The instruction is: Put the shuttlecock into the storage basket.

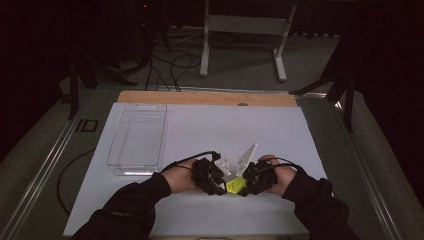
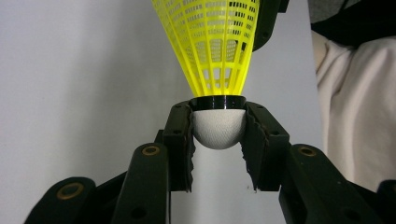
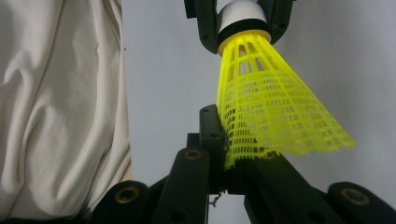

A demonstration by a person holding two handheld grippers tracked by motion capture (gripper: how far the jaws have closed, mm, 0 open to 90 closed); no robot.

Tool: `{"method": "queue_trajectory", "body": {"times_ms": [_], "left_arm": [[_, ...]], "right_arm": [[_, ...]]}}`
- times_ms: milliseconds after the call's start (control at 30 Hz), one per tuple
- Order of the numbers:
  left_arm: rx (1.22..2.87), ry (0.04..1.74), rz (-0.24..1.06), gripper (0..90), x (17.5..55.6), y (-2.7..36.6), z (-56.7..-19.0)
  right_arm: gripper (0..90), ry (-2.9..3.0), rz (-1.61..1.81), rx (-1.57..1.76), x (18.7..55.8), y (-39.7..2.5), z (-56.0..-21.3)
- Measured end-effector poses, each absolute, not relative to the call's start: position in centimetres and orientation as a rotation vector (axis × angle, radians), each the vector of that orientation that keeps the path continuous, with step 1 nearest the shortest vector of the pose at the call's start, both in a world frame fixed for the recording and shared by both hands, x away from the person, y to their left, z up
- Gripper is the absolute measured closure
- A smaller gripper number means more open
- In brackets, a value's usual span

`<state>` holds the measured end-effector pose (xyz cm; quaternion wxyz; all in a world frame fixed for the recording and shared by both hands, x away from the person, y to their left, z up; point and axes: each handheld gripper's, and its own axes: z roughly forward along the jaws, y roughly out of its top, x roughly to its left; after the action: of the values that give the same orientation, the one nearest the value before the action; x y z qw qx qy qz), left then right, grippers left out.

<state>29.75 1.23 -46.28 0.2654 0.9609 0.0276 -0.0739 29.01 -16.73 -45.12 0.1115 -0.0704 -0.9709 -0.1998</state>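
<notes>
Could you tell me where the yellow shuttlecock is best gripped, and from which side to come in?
Grip the white cork head, coming from its rounded end: it is firm and compact, and the left gripper already clamps it there. The shuttlecock's mesh skirt, pinched by the right gripper, looks flimsy.

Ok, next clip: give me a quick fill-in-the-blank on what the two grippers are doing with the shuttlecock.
1. The left gripper clamps the shuttlecock by its white ____.
2. The right gripper pinches the rim of its mesh skirt, whose colour is ____.
3. The clear tray on the white table lies on the person's ____ side.

Missing words: head; yellow; left
</notes>
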Motion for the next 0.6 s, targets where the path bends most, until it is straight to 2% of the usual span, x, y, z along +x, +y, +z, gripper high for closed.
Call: {"method": "queue_trajectory", "body": {"times_ms": [433,500,600], "left_arm": [[2.627,0.055,-0.260,65.5,30.33,1.34,-46.03],[2.646,0.062,-0.269,65.5,30.57,1.46,-45.85],[2.685,0.066,-0.275,65.6,30.68,1.56,-45.66]], "right_arm": [[86.2,-2.864,-0.622,-0.213,28.74,-16.42,-45.02],[80.4,-2.870,-0.645,-0.217,28.64,-16.51,-44.93],[66.3,-2.876,-0.666,-0.256,28.52,-16.62,-44.90]]}}
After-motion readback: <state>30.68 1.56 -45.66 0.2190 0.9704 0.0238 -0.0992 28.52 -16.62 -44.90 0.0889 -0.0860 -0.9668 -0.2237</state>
